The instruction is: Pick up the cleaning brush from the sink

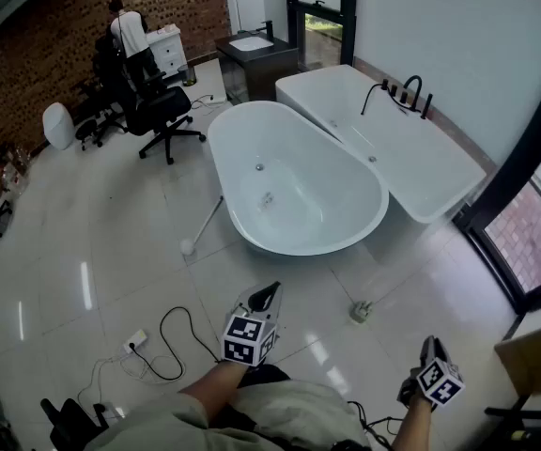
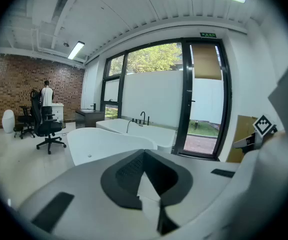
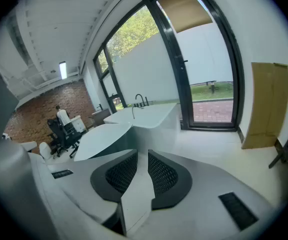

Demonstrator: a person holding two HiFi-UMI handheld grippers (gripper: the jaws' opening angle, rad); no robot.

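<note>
We see no brush in the far sink (image 1: 250,43). The likeliest candidate, a white long-handled tool (image 1: 205,225), leans on the oval tub (image 1: 327,186), slanting down to the floor ahead-left. The left gripper (image 1: 269,296) is nearer; it and the right gripper (image 1: 430,348) are clenched, empty.

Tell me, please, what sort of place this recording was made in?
Probably a bathroom showroom or test space, not a home: an oval freestanding tub and a rectangular tub stand side by side on tiled floor, with a vanity sink and office chairs nearby.
</note>
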